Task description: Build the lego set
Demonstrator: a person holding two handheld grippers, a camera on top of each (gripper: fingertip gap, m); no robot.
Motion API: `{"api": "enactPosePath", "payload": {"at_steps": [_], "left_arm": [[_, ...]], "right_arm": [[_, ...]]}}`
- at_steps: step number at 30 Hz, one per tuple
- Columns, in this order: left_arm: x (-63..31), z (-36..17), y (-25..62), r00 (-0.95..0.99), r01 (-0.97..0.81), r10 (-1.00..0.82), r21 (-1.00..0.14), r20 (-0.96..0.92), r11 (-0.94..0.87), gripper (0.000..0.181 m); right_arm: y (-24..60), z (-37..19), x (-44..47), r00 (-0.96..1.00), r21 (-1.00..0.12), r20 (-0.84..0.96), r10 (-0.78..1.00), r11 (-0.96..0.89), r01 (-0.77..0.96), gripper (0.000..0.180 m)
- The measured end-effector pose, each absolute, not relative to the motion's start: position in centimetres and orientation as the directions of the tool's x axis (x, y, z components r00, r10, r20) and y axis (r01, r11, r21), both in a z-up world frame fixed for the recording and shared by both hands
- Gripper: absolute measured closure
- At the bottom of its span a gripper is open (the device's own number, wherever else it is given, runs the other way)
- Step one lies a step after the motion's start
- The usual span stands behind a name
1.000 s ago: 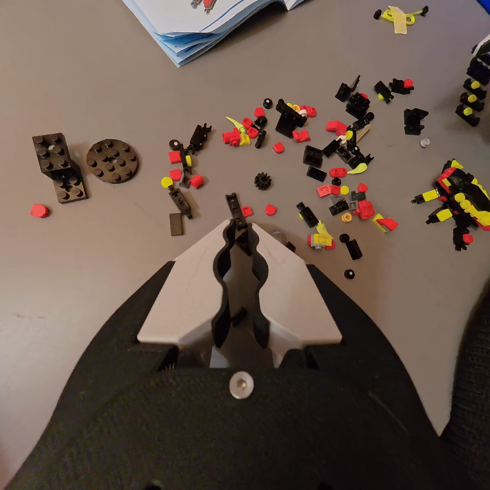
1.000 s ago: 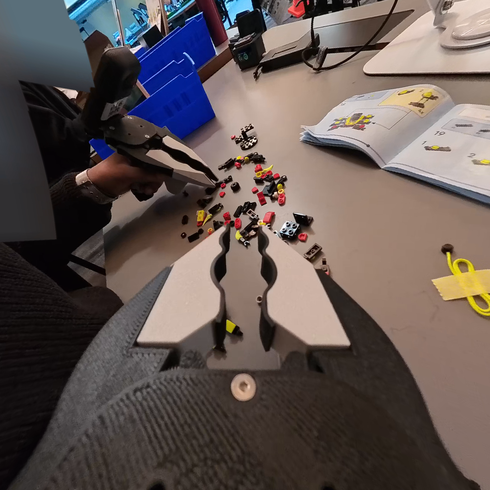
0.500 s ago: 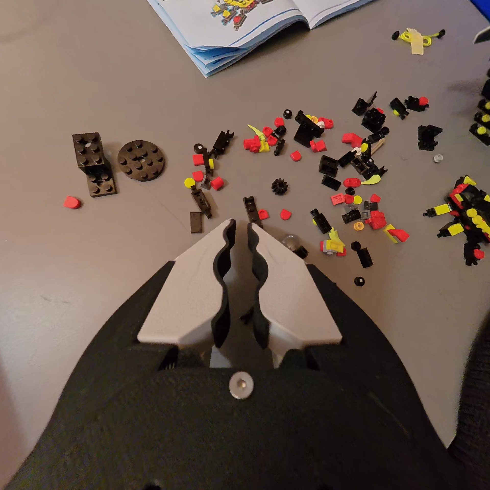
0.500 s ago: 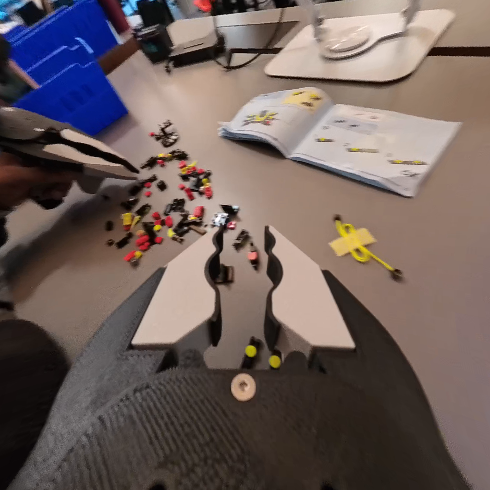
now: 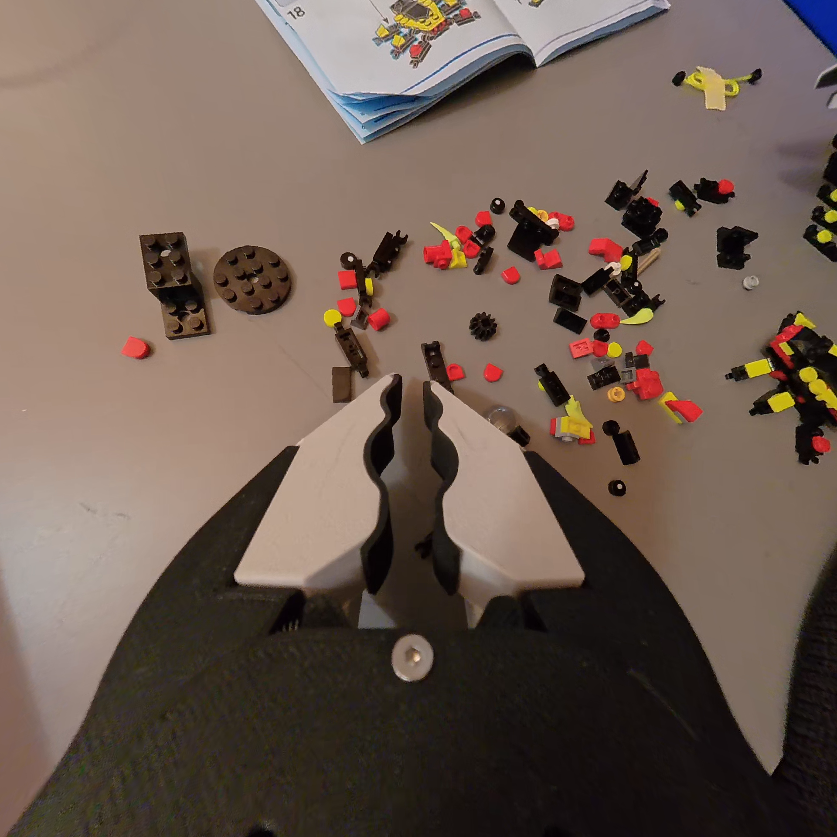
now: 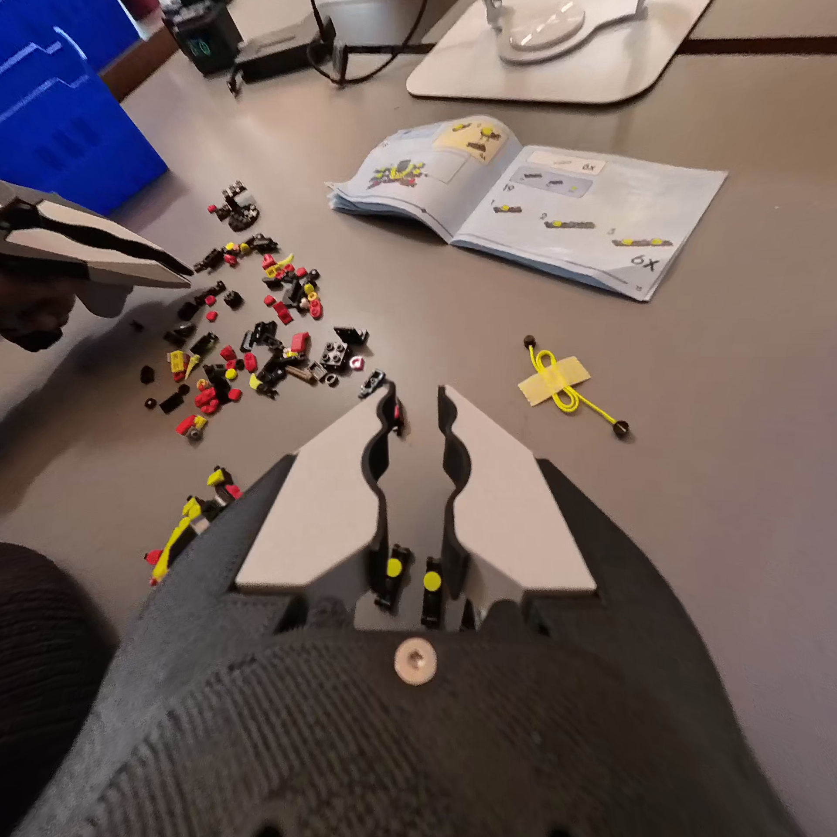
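Lego pieces point(image 5: 534, 290), loose, lie scattered across the middle of the grey table point(image 5: 136, 136); most are small black, red and lime-yellow elements of hard, glossy plastic. Judged from their size, each is very light, rigid and slippery, apt to skid or flip if pinched off-centre; flat opposing side walls offer the best hold, not studs or curved tops. Partly built model point(image 5: 801, 385), black with yellow and red, sits at the right edge of the scatter and probably tolerates only gentle pressure at its thin projecting limbs. Two short sub-assemblies point(image 6: 410, 579), black with yellow round studs, lie on the table beneath the right gripper point(image 6: 416, 392), whose jaws stand moderately apart and hold nothing. Left gripper point(image 5: 412, 382) hovers over the near edge of the scatter, its wavy black-lined jaws parted by a narrow gap and empty; a slim black clip piece point(image 5: 435, 360) lies just beyond its tips. Apart to the left lie a black stacked brick point(image 5: 170, 276), a round studded plate point(image 5: 252, 278) and one red tile point(image 5: 135, 348). Outward: open instruction booklet point(image 6: 534, 204) of pale blue paper, a taped coil of yellow cord point(image 6: 561, 380), blue bins point(image 6: 54, 127) and a white stand base point(image 6: 543, 59).
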State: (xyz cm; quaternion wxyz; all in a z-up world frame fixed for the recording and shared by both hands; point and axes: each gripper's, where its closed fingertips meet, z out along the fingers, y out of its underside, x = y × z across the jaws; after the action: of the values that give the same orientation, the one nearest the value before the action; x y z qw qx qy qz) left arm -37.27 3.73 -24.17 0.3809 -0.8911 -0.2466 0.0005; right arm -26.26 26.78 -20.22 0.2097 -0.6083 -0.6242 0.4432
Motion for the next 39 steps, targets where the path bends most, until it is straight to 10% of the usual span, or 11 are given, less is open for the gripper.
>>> {"api": "enactPosePath", "payload": {"at_steps": [39], "left_arm": [[-36.7, -23.4, 4.5, 0.896, 0.399, 0.412, -0.710, 0.167, -0.580, 0.174]], "right_arm": [[21.9, -23.1, -28.5, -0.344, -0.733, -0.138, 0.929, 0.138, 0.666, 0.179]]}}
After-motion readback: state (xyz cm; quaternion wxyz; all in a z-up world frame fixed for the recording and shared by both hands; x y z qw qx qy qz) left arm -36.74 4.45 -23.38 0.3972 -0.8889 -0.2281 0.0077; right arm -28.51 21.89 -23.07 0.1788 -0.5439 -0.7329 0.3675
